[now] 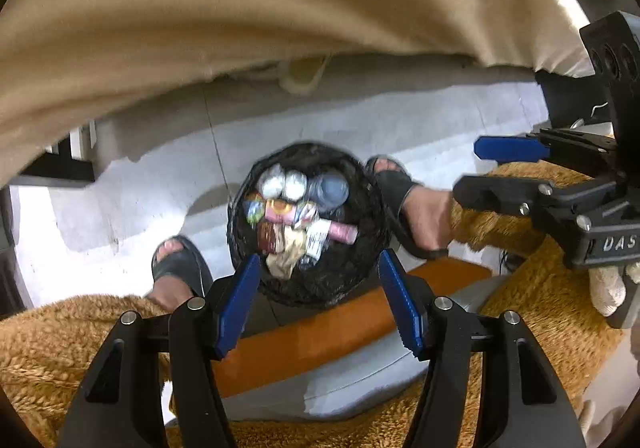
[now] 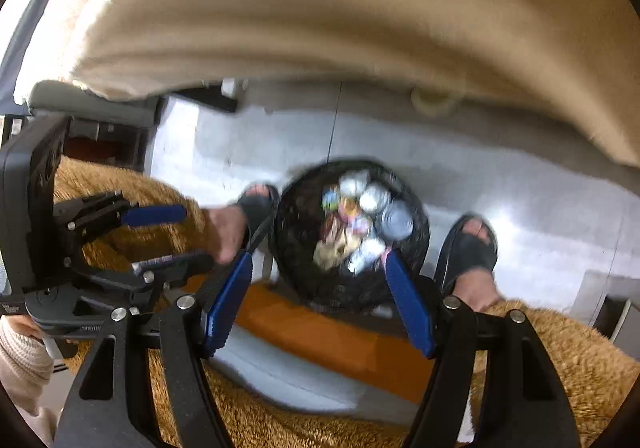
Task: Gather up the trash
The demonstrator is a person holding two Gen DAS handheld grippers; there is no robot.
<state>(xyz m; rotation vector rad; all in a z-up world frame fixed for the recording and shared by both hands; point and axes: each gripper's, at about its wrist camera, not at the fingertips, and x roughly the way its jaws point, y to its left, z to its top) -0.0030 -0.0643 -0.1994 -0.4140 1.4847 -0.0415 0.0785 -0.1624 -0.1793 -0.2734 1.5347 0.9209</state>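
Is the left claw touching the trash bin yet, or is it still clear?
Apart. In the left wrist view the left claw hangs open, holding nothing, above the orange seat edge; the trash bin stands well below on the floor.

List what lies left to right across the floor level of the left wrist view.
Left foot → trash bin → right foot → right gripper, jaws open.
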